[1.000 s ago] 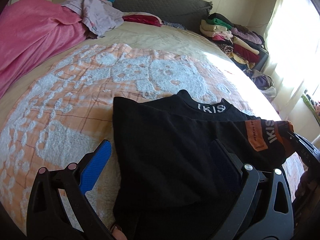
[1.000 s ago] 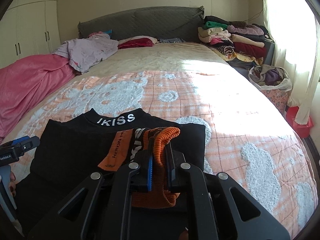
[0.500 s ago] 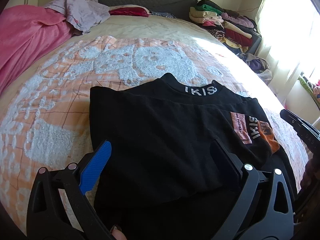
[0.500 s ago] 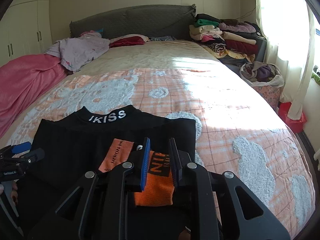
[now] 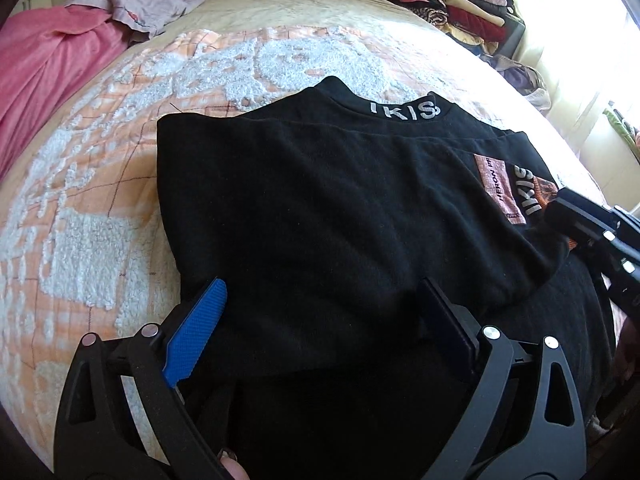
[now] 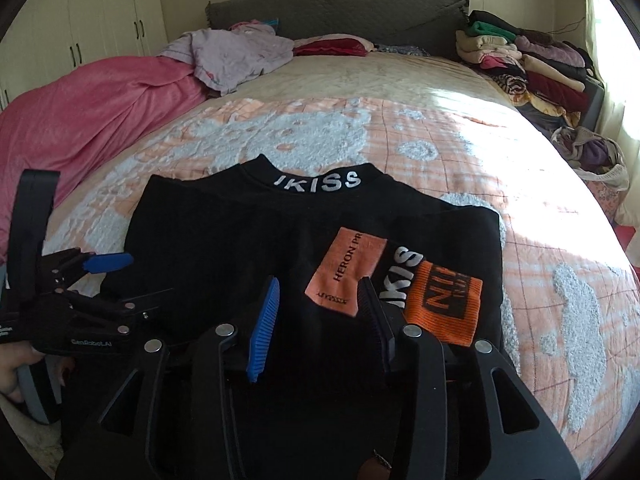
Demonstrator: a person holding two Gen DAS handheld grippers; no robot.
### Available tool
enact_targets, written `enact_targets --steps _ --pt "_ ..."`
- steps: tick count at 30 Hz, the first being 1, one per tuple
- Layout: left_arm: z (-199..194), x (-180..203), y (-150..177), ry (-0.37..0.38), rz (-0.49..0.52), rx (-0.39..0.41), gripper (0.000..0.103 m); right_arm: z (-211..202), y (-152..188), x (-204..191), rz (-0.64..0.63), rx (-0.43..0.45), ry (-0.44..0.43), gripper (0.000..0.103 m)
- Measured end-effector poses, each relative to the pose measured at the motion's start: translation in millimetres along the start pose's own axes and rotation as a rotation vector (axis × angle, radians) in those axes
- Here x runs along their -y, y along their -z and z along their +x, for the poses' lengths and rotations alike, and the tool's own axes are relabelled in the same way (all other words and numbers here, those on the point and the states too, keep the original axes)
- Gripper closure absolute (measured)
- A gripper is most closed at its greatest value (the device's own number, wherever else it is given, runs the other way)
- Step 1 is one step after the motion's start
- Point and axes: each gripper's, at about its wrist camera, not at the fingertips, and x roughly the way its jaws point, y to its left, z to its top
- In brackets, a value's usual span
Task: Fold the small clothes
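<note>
Both tongs hang low over the black sweater (image 6: pixel 248 248), which lies spread on the orange-and-white bedspread (image 6: pixel 400 128) of the bed, its collar lettered "IKISS" turned toward the grey headboard (image 6: pixel 340 4). Left tongs (image 5: pixel 320 320) stand wide open over the sweater's near left part, one blue pad past the sweater's left edge and the dark pad over the black cloth, with nothing pinched between them. Right tongs (image 6: pixel 320 312) have just been opening; the jaws now stand apart, with black cloth under the gap and neither pad pressing on it. Just beyond the right tongs' dark pad, the sleeve (image 6: pixel 404 280) lies folded across the sweater's front, showing a salmon "HERON" patch (image 6: pixel 344 276), white lettering and an orange cuff (image 6: pixel 444 304) flat on the black cloth near the sweater's right edge. A hand (image 6: pixel 16 364) grips the handle of the left tongs at the sweater's left. Beyond the sweater's collar, a pink blanket (image 6: pixel 92 112) and a lilac garment (image 6: pixel 236 52) lie toward the headboard's left end, and a stack of folded clothes (image 6: pixel 528 64) sits off the sweater's far right.
</note>
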Motion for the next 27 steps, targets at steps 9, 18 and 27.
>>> enact_targets --steps 9,18,27 --pt "-5.6 -3.3 2.4 0.022 -0.016 0.006 0.014 29.5 20.9 17.1 0.039 -0.096 0.095 0.064" --pt "-9.0 -3.0 1.7 0.028 -0.023 0.012 0.014 9.2 25.3 9.8 0.067 -0.040 0.065 0.052" --pt "-13.6 -4.3 2.4 0.037 -0.030 0.017 0.014 -7.1 32.5 9.4 0.108 -0.002 0.070 0.039"
